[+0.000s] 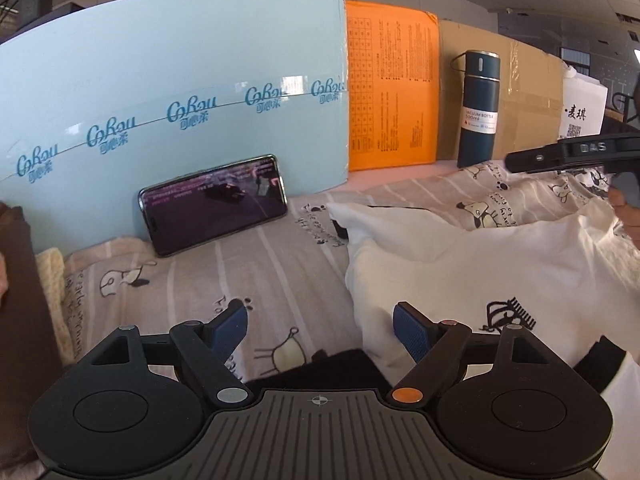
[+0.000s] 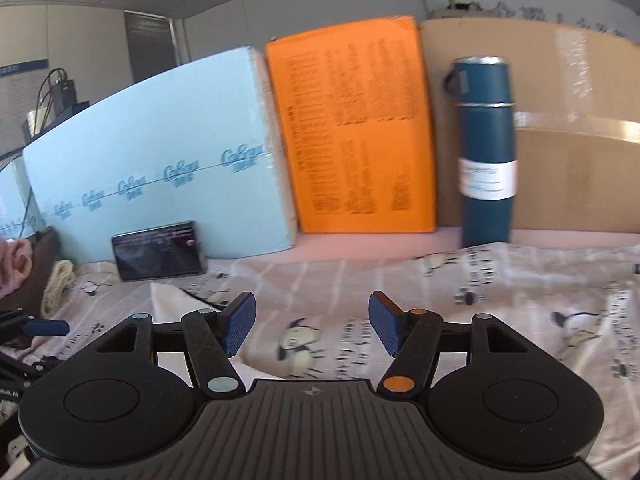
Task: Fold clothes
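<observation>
- Softly rumpled, a white shirt point(image 1: 500, 264) of smooth cotton lies on the sheet point(image 1: 256, 280), with a black line drawing printed near its lower edge; it fills the right half of the left wrist view.
- The left tool point(image 1: 322, 330) stands open, its ribbed blue pads point(image 1: 410, 330) spread wide; nothing is between them. The right pad hovers at the shirt's left edge, the left pad over bare sheet.
- The right tool point(image 2: 312, 328) is likewise open and holds nothing, above the sheet; a white corner of the shirt point(image 2: 168, 300) shows just left of its fingers.
- The sheet is thin beige fabric with pale stripes, cartoon dogs and handwriting print, creased in soft folds.
- A glossy black phone point(image 1: 214, 204) leans on its long edge against a flat pale-blue box point(image 1: 172, 80) with repeated script logos.
- Beside it stand an orange printed panel point(image 1: 390, 92) and brown cardboard point(image 1: 528, 92) with shiny tape.
- A tall cylindrical teal bottle point(image 1: 478, 108), matte with a white label and a loop at the cap, stands upright before the cardboard.
- A brown cloth point(image 1: 20, 320) and a cream knit point(image 1: 52, 280) lie at the far left.
</observation>
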{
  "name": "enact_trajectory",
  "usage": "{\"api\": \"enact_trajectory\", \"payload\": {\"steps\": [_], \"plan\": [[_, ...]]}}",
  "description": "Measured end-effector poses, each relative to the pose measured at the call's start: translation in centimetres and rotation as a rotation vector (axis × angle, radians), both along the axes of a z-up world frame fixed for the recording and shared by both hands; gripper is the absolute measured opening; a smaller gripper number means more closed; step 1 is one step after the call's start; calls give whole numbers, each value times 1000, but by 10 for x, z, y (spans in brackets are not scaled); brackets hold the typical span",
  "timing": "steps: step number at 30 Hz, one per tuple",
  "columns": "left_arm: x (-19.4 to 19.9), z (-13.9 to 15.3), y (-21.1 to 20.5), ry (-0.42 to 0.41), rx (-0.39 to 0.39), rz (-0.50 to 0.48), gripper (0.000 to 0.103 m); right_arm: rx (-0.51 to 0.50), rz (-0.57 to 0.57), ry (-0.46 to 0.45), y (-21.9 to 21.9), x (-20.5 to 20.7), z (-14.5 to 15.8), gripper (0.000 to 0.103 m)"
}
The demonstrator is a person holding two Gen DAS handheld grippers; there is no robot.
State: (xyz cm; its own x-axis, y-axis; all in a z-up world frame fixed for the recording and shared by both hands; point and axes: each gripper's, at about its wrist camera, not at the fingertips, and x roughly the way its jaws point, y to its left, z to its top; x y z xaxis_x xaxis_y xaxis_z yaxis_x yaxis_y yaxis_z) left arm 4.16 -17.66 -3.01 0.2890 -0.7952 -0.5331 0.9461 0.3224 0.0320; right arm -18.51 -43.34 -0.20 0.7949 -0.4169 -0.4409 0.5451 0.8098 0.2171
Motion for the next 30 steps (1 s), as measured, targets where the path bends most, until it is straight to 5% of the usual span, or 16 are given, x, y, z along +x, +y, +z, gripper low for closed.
{"api": "enact_trajectory", "payload": {"steps": [6,11,13,18,22,28,30], "plan": [[6,-12,34,13,-14,87,88,172,102,80,-13,78,-29,64],[19,-17,35,96,-17,107,88,172,144,107,-10,98,-39,14],[21,-18,37,112,-28,108,88,92,127,88,-4,95,-32,7],[23,-21,37,124,-18,137,88,-99,31,136,1,98,-25,6],[26,-23,38,145,-20,140,89,-120,12,230,-1,110,-45,7],[41,-23,47,274,-120,158,88,-128,-58,215,-7,104,-42,35],[46,-22,50,306,-153,178,88,-122,-89,171,-10,97,-35,36]]}}
